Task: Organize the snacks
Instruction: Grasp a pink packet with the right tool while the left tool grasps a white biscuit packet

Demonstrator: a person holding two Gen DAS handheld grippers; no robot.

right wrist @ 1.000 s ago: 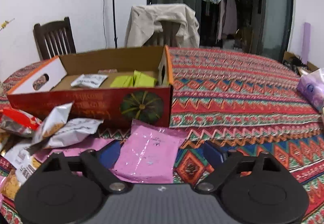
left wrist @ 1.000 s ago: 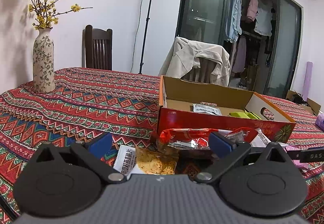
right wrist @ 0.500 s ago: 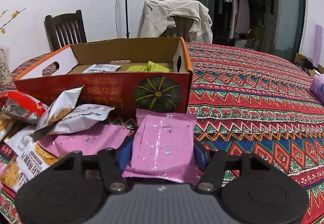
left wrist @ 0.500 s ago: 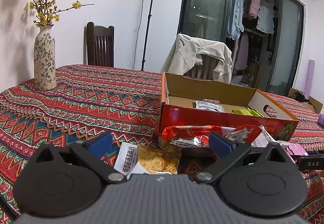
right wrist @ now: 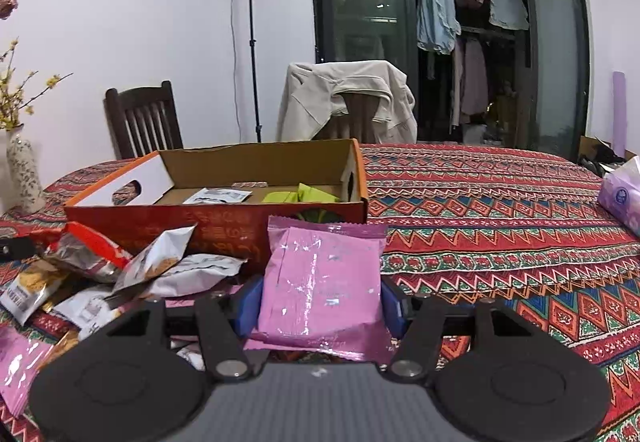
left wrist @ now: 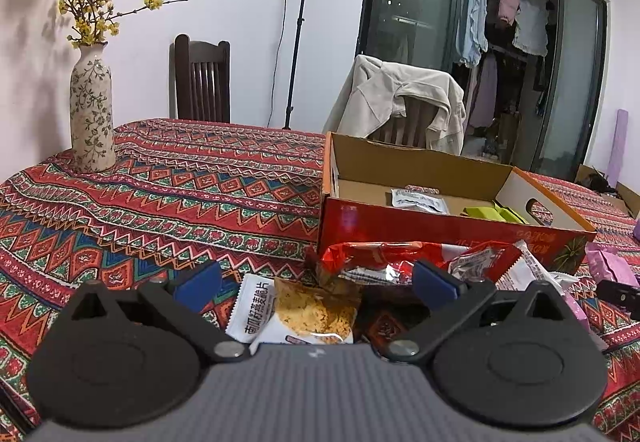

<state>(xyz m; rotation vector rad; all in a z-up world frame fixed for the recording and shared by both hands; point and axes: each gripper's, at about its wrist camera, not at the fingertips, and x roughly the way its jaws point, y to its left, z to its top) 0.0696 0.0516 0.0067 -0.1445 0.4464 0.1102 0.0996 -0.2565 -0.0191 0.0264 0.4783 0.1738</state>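
Patterned red cloth covers the counter (right wrist: 500,210) under me, with a dark glass door and hanging clothes far behind.

Nearest, my right gripper (right wrist: 320,306) has just been closing and now pinches the pink packet (right wrist: 324,278) by its lower sides, the packet standing up between the blue pads. I judge the hold shallow: the foil is slick and puffy, so it could slide out or fold over on the way to the box, and its top edge could catch the red front wall.

My left gripper (left wrist: 316,282) hangs wide and empty over the oat-crisp packet (left wrist: 296,310) and the red packet (left wrist: 384,258), touching neither as far as I can see.

Beyond lies the loose heap of packets near the counter's front edge, and behind it the cardboard box (right wrist: 224,218), already holding a white sachet (right wrist: 218,196) and green packets (right wrist: 300,196).

Hidden: the box's near floor behind its wall, the pink packet's bottom seam under my gripper body, and whatever the heap buries.
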